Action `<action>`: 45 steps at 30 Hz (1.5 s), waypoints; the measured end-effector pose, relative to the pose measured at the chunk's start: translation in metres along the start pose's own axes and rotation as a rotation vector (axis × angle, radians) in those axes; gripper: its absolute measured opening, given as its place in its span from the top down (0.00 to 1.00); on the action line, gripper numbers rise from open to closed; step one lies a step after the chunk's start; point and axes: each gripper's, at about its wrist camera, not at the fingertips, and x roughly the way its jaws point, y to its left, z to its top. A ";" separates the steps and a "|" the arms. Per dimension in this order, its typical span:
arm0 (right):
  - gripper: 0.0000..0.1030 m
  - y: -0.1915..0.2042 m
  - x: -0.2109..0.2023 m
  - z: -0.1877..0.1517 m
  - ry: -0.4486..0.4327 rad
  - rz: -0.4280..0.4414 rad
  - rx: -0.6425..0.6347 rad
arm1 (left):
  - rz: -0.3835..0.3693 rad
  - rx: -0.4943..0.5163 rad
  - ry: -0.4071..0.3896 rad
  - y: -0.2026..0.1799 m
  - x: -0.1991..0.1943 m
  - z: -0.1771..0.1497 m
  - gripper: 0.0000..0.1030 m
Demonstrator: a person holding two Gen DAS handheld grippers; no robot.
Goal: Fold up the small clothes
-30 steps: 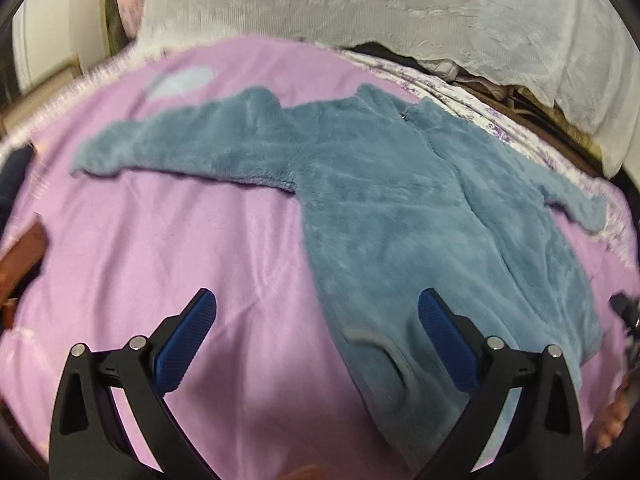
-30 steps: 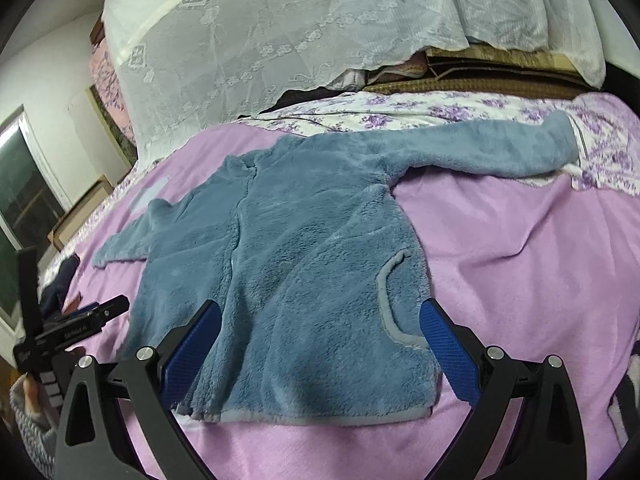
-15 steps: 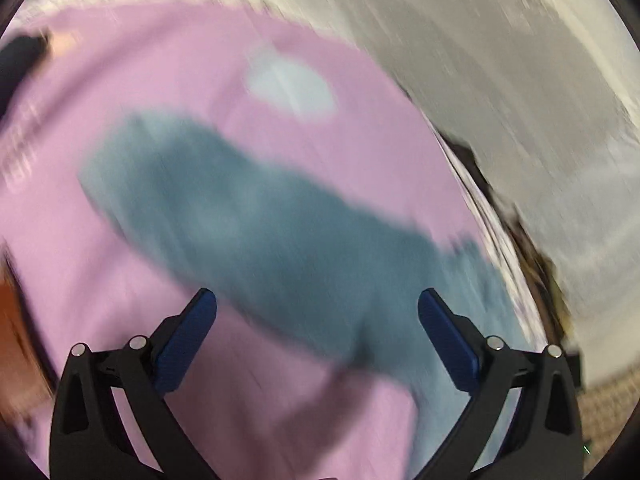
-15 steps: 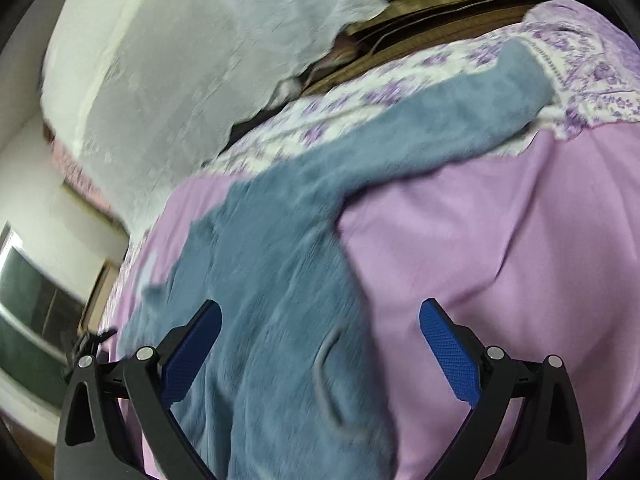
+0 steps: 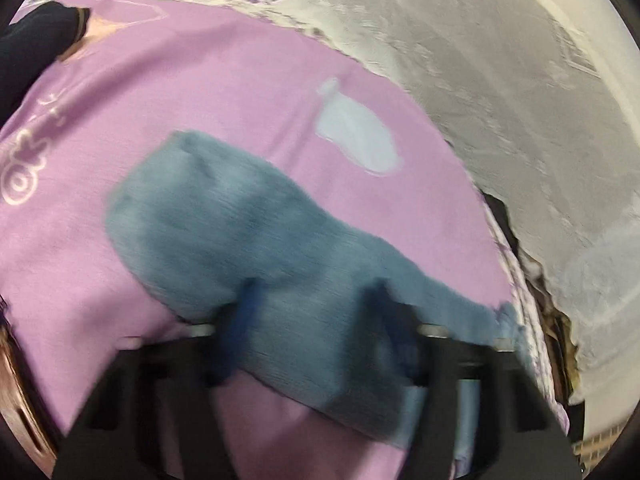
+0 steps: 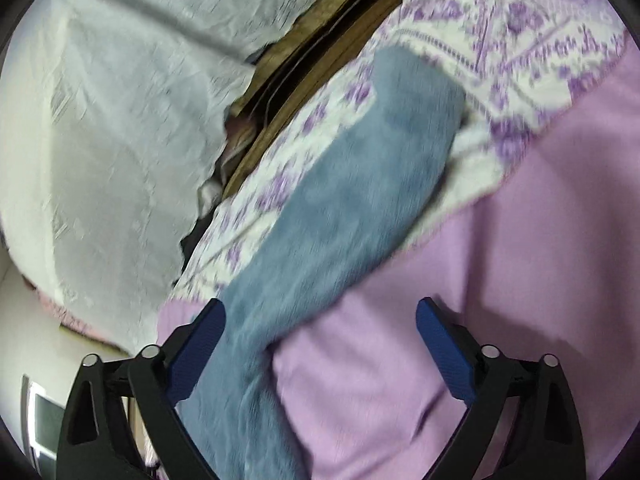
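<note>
A blue-grey fleece jacket lies spread on a lilac bedspread (image 5: 200, 80). In the left wrist view its one sleeve (image 5: 224, 220) runs from the cuff at centre left down to the lower right. My left gripper (image 5: 314, 320) is over this sleeve, its blurred jaws closing with the fleece between them and a gap still showing. In the right wrist view the other sleeve (image 6: 360, 168) runs diagonally, cuff at the upper right on a floral sheet (image 6: 500, 40). My right gripper (image 6: 320, 344) stands wide, jaws closing slightly, with the sleeve beside its left fingertip (image 6: 200, 344).
A white lace cover (image 5: 500, 80) drapes a heap along the bed's far side, with brown boards (image 6: 320, 48) under it. A pale blue patch (image 5: 356, 136) marks the bedspread. A dark sleeve (image 5: 36, 40) shows at the top left.
Both grippers swung outward from the jacket's hem to its sleeves and rolled. The left jaws have narrowed over the left sleeve. The right jaws have narrowed only a little.
</note>
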 end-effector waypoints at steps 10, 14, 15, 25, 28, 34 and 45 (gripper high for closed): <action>0.95 -0.037 0.033 0.055 -0.130 -0.002 0.095 | 0.082 -0.085 -0.062 0.031 -0.002 0.019 1.00; 0.91 -0.055 0.032 0.057 -0.131 0.008 0.130 | 0.187 -0.032 -0.074 0.020 -0.015 0.013 0.99; 0.83 -0.064 0.030 0.051 -0.135 0.019 0.185 | 0.199 -0.022 -0.066 0.017 -0.021 0.009 0.94; 0.57 -0.090 0.004 0.038 -0.284 -0.009 0.294 | 0.090 0.426 -0.148 -0.116 -0.085 -0.072 0.30; 0.64 -0.103 0.010 0.037 -0.275 -0.007 0.340 | 0.012 0.556 -0.080 -0.183 -0.064 -0.098 0.23; 0.55 -0.083 0.030 0.046 -0.268 -0.020 0.218 | -0.110 0.755 0.088 -0.319 0.005 -0.173 0.22; 0.93 -0.056 0.014 0.041 -0.382 0.040 0.107 | -0.039 0.814 0.306 -0.409 0.114 -0.294 0.18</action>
